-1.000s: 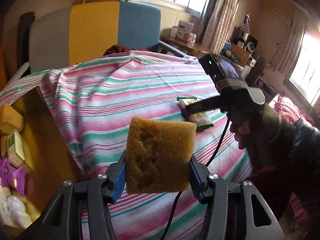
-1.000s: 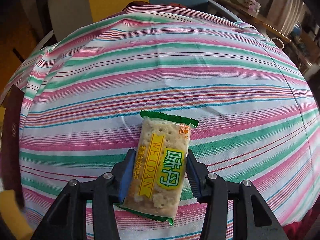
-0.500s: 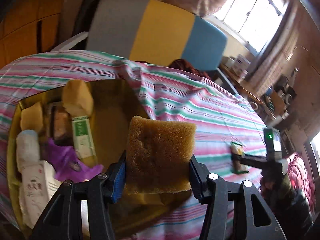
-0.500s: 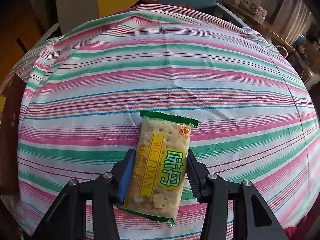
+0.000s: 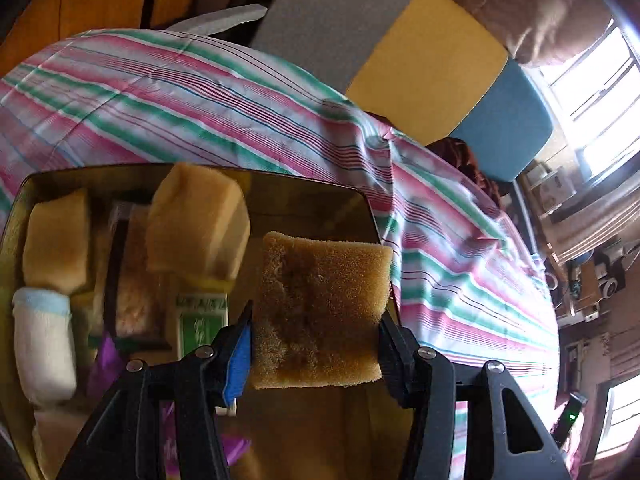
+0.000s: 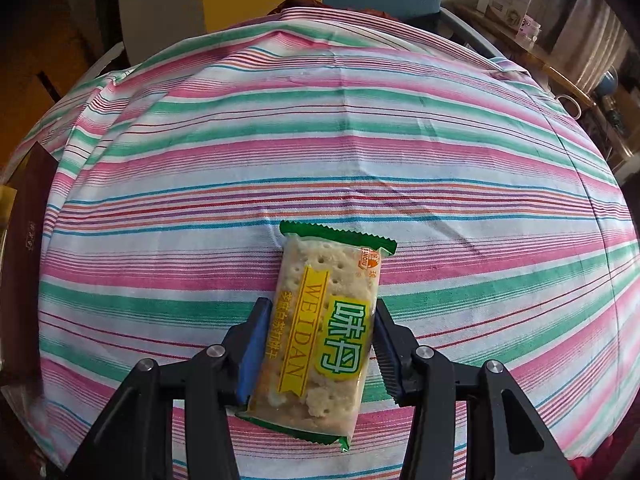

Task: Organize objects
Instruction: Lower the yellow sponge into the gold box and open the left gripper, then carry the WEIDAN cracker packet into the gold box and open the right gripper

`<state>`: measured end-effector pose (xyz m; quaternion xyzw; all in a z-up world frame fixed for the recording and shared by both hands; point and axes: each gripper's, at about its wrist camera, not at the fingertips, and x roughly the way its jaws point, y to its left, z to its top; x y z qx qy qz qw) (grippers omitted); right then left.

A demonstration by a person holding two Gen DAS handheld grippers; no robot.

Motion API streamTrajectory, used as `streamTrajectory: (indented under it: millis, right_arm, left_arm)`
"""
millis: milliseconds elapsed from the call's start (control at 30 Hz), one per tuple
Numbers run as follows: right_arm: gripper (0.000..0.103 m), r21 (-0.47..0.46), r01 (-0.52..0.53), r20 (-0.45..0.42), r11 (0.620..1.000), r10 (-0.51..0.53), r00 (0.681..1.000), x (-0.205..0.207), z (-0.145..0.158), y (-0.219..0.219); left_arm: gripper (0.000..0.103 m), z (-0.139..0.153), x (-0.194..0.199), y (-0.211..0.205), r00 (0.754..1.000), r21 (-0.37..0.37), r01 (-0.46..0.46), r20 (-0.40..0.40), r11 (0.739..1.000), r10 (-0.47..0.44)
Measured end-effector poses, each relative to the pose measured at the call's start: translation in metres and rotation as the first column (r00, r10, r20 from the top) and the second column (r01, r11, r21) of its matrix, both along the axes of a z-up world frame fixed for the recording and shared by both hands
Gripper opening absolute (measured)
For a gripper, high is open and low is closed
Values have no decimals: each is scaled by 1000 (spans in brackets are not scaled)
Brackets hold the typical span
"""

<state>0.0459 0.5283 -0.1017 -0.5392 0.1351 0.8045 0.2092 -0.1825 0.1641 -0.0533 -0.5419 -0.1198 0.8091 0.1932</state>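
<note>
My left gripper (image 5: 316,344) is shut on a brown sponge (image 5: 320,308) and holds it above the right part of a gold-lined box (image 5: 304,188). The box holds other sponges (image 5: 196,224), a green-and-white pack (image 5: 200,320), a white roll (image 5: 42,344) and purple wrappers (image 5: 104,364). My right gripper (image 6: 316,352) is shut on a green-edged cracker packet (image 6: 324,332) marked WEIDAN, over the striped tablecloth (image 6: 320,160).
The table is covered with a pink, green and white striped cloth (image 5: 200,108). A grey, yellow and blue chair back (image 5: 420,60) stands behind it. The box's dark side (image 6: 24,260) shows at the left edge of the right wrist view.
My left gripper has swung left with the sponge, from over the cloth to above the box. My right gripper has kept hold of the cracker packet and barely moved.
</note>
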Motion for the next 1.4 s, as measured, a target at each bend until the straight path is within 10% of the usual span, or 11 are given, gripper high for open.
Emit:
streamTrajectory:
  millis: [333,667,1000,1400]
  right_arm:
    - [51,-6,-9,1,1000,9,1000,-5,0,0]
    - [52,-6,-10,-1,1000,10,1000,-5,0,1]
    - [50,22,-21,0,1000,21,1000,-8,-2,-4]
    - [49,-11,-44,-101,999,42,994,-9,27,-31]
  left_arm:
    - [56,-36,-33,17,998,-90,-36,51,995,41]
    - [67,-18,-20,12,1000,-26,23,10,999,-23]
    - [69,54,76,-30,932,-187,79,-334,979,-139]
    - [69,47,143,-96,924,-247,-33,-377,968,-65]
